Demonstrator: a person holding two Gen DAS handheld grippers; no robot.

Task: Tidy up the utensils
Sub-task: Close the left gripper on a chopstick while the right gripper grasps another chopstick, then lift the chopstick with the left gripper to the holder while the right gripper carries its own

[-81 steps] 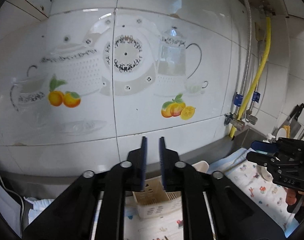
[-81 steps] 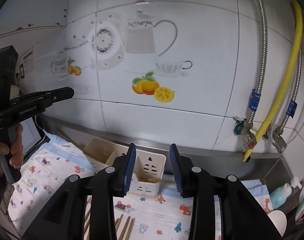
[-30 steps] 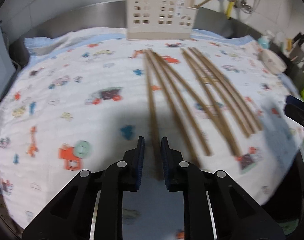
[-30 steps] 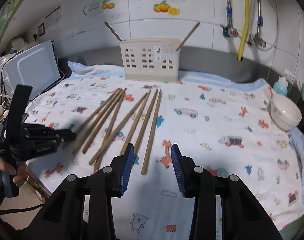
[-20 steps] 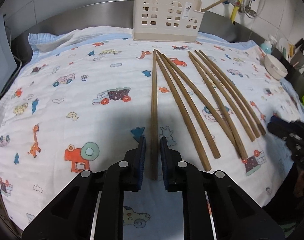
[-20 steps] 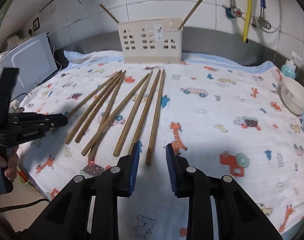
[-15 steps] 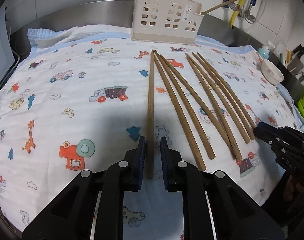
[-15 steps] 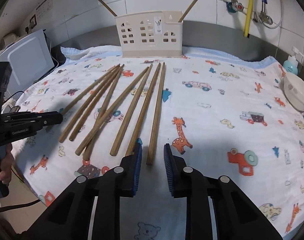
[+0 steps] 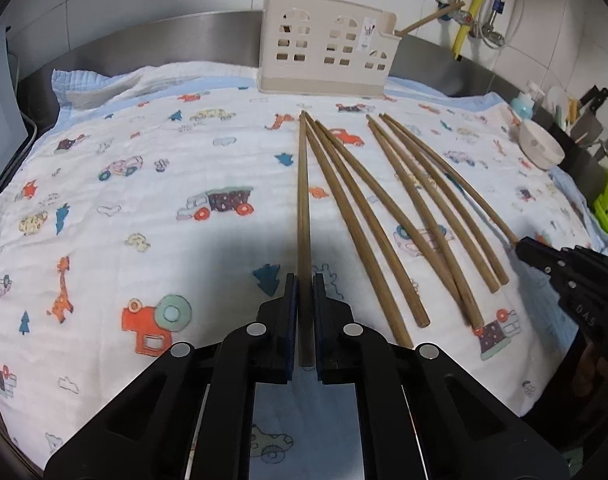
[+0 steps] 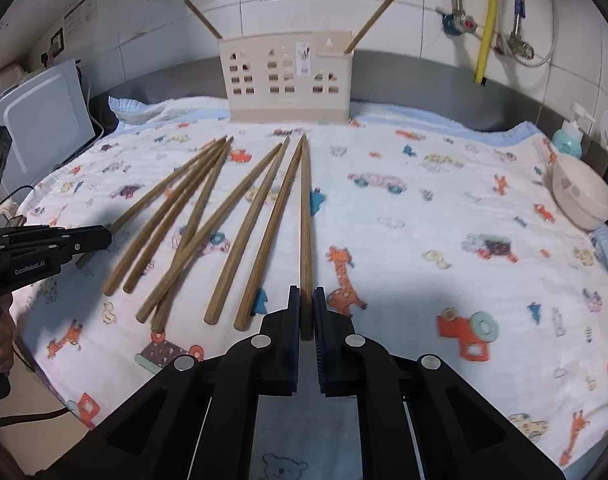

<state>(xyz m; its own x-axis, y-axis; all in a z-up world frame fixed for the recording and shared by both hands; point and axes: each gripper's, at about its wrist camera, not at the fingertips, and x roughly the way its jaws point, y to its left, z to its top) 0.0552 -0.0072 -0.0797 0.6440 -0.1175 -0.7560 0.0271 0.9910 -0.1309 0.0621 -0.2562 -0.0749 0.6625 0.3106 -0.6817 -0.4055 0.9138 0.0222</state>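
- The left gripper (image 9: 302, 280) is down at the cloth (image 9: 143, 184) with its jaws nearly pressed together around the near end of the leftmost chopstick (image 9: 302, 208). The narrow gap between the pads looks filled by the wood, so I judge it a pinch, though whether the stick is lifted I cannot tell.
- The right gripper (image 10: 306, 292) does the same with the rightmost chopstick (image 10: 305, 216) of the row, its blue pads closed in on the butt end.
- Six loose chopsticks (image 10: 191, 228) lie fanned between those two, their far tips converging toward 12 o'clock, some crossing one another around the middle.
- The holder (image 10: 287, 80) stands upright at 12 o'clock at the back edge of the cloth, against the steel rim, with one chopstick leaning out of each end.
- A bowl (image 10: 582, 196) sits at about 2 o'clock in the right wrist view, well apart from the sticks.
- Risks, as I see them: each grip is right at the very end, so a long stick may pivot and droop, or slip out as it lifts.
- A swinging far tip could rake its neighbours, which lie just beside it near the holder, and scatter the row.
- The soft cloth may drag or bunch under a sliding tip.
- A tilted stick could strike the holder's wall, missing the opening, and nudge it.
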